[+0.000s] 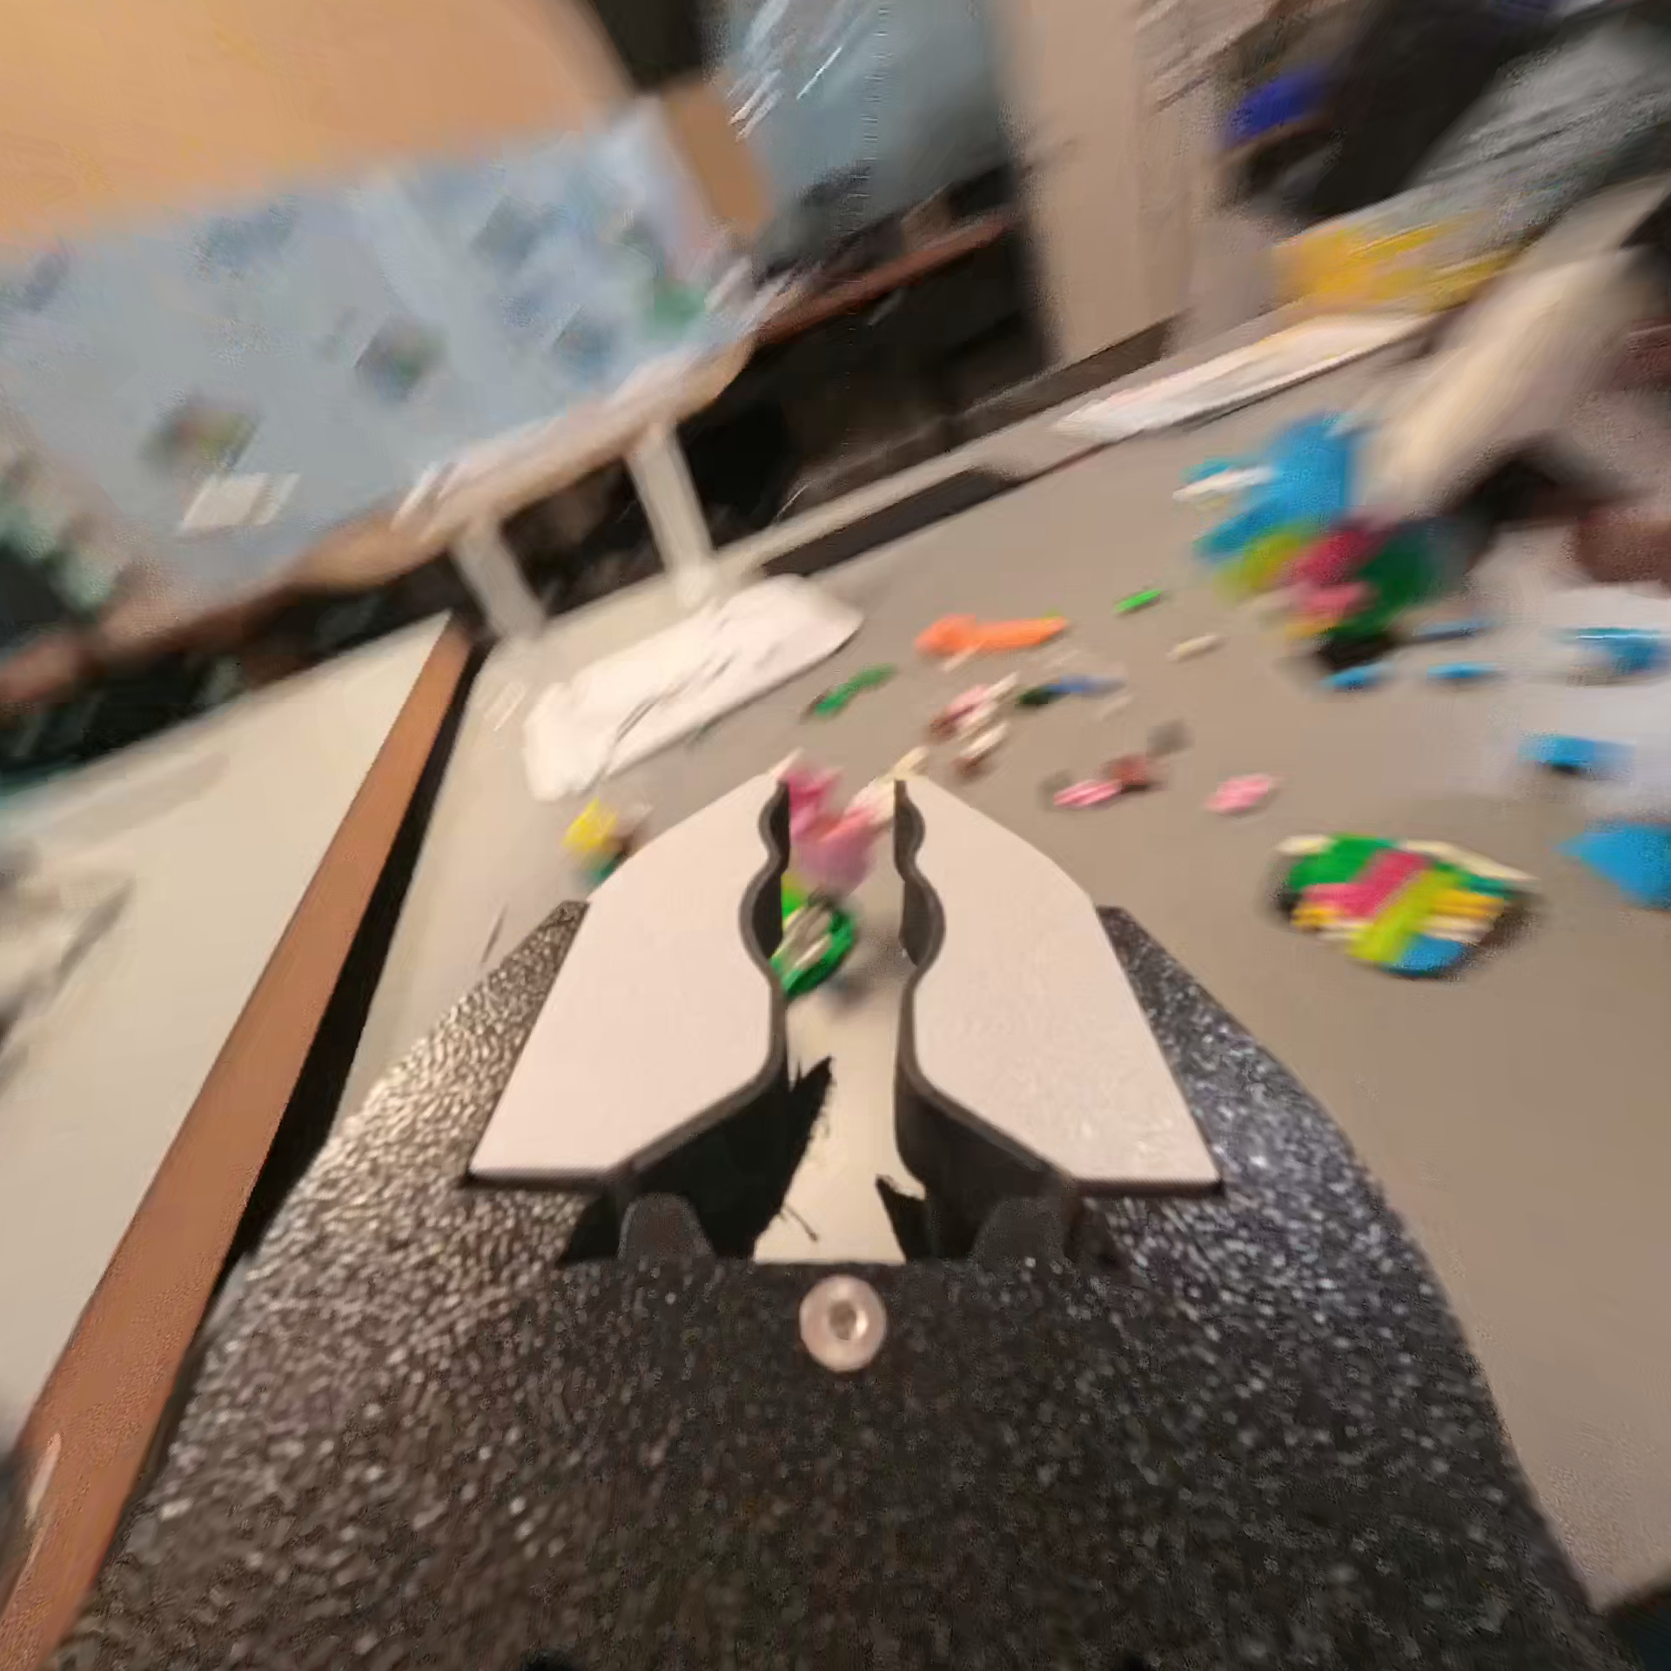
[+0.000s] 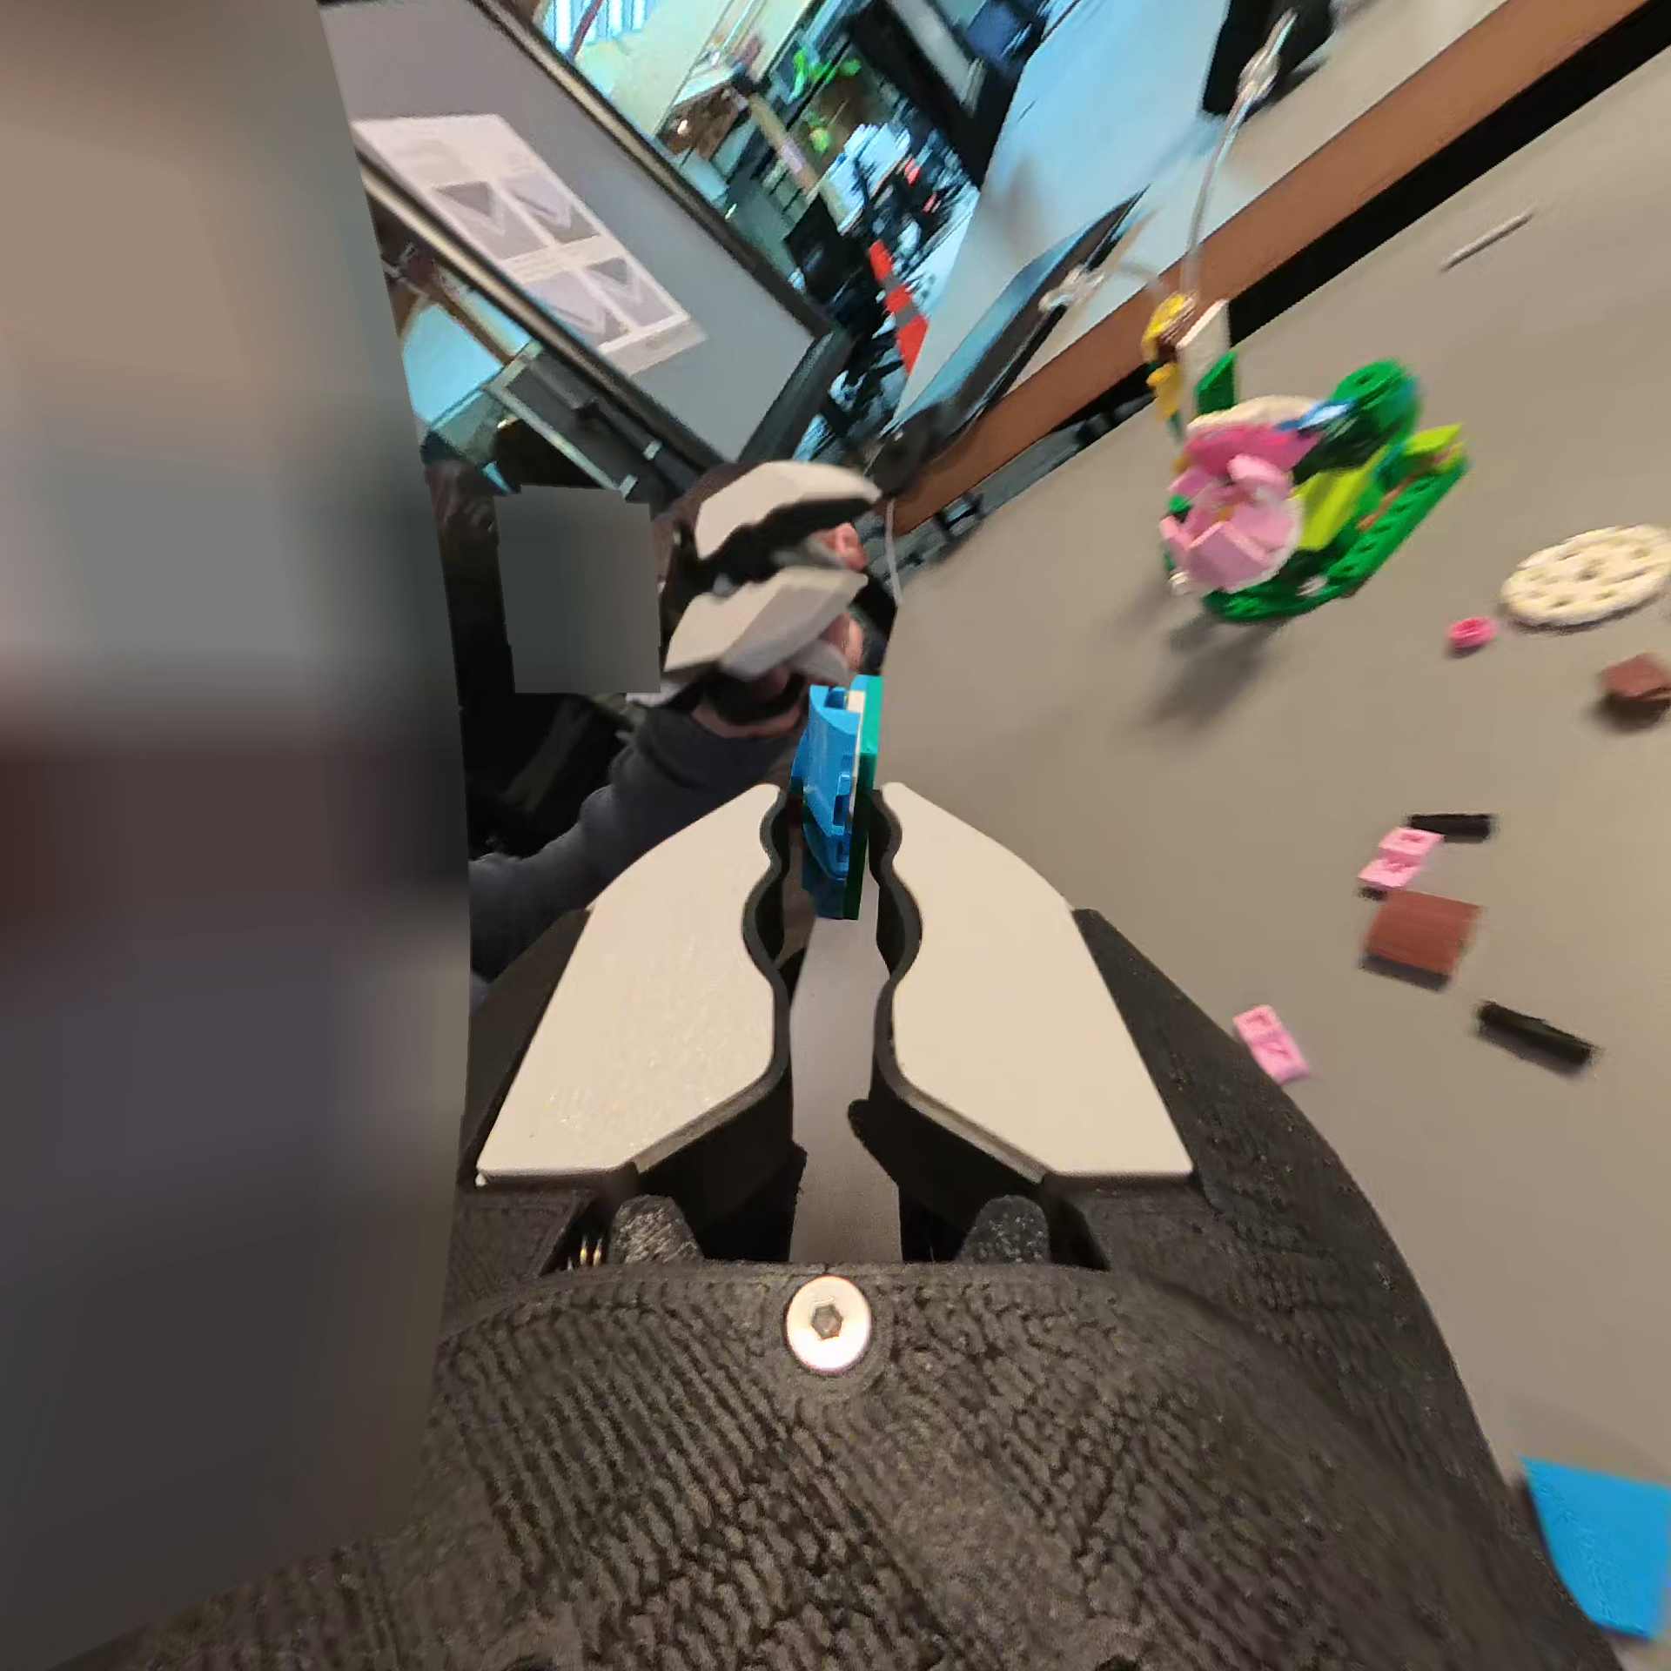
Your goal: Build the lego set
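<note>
My right gripper (image 2: 832,800) is shut on a flat blue and green lego build (image 2: 834,759) and holds it on edge above the grey table (image 2: 1130,904). In the blurred left wrist view that gripper (image 1: 1411,434) and its colourful build (image 1: 1302,515) are at the far right. My left gripper (image 1: 839,800) is open by a narrow gap and holds nothing. Beyond its tips, a pink flower on a green base (image 1: 827,859) stands on the table. The flower build (image 2: 1266,506) also shows in the right wrist view, well apart from the left gripper (image 2: 859,547).
A round multicoloured plate build (image 1: 1397,904) lies right of the left gripper. Loose pieces are scattered around: an orange one (image 1: 986,633), a white round plate (image 2: 1587,574), brown tiles (image 2: 1420,936), pink tiles (image 2: 1397,859), black rods (image 2: 1533,1031). A white bag (image 1: 687,687) and a booklet on a stand (image 1: 362,362) are at the back.
</note>
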